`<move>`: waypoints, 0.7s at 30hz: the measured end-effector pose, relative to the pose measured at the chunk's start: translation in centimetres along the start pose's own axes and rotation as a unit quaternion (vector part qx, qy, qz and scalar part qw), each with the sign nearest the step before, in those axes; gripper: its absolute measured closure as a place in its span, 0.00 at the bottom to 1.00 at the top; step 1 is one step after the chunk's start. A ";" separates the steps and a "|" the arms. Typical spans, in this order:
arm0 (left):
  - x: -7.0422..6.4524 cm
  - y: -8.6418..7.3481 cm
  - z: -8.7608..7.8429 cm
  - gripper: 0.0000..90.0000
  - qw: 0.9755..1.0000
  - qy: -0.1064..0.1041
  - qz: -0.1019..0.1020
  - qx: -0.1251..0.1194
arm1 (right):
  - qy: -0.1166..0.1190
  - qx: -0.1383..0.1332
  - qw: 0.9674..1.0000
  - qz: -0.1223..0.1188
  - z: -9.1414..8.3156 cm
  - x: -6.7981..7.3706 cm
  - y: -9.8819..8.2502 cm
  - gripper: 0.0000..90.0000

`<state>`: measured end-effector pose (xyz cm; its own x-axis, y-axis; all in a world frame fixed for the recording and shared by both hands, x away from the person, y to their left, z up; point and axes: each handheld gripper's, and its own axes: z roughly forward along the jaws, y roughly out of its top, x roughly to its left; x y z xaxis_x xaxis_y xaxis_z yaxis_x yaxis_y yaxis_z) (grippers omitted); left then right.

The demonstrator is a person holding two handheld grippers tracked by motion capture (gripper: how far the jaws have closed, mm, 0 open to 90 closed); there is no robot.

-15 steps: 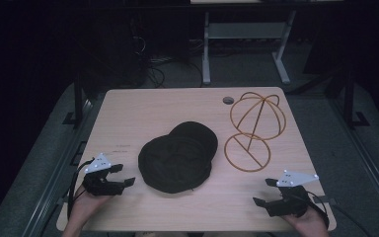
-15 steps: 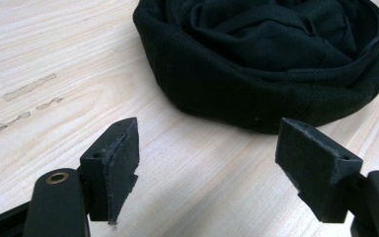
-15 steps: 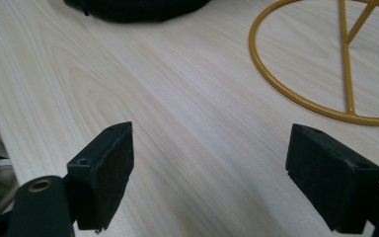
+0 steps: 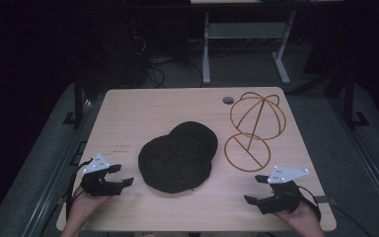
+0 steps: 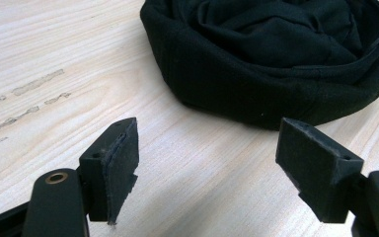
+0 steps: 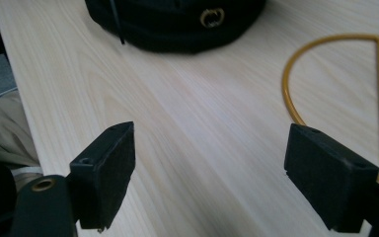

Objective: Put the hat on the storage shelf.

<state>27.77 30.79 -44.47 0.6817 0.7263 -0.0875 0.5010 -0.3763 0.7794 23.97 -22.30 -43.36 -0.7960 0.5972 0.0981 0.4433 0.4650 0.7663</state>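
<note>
Black cap (image 4: 176,159) lies in a soft heap at the middle of the desk (image 4: 128,118), seen from the high view, with nothing touching it; taking it as the landmark, the gold wire hat stand (image 4: 254,129) rests on its side just to the right of it, tipped over and bare. The left gripper (image 4: 121,176) sits low on the desk to the cap's left and nearer the person, jaws spread and empty. The right gripper (image 4: 252,189) rests to the cap's right, below the stand's ring, also wide and holding nothing.

From the left gripper view, the cap (image 5: 276,59) fills the top, crown down and lining up, a little beyond the open jaws, which have only bare desk between them.

From the right gripper view, the cap's edge with a small gold emblem (image 6: 212,17) shows ahead, the stand's ring (image 6: 296,79) curves just by one jaw, and the jaws stand wide.

I judge the work barely begun: the cap is ungrasped, the stand is not upright, and everything is left to do.
</note>
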 end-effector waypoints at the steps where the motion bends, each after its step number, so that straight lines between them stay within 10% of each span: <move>1: 0.0 0.0 0.1 0.27 1.000 0.000 0.002 0.000 | 0.005 0.004 1.000 -0.008 0.2 0.2 1.0 0.21; 21: 0.3 0.1 0.0 0.27 1.000 0.000 -0.003 -0.008 | 0.075 0.045 0.990 -0.108 6.4 2.6 10.8 0.33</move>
<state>28.00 30.94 -44.37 0.6782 0.7291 -0.0925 0.4965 -0.3617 0.7891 29.28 -11.53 -38.92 -0.9259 0.3760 0.0360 0.2846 0.6317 0.7211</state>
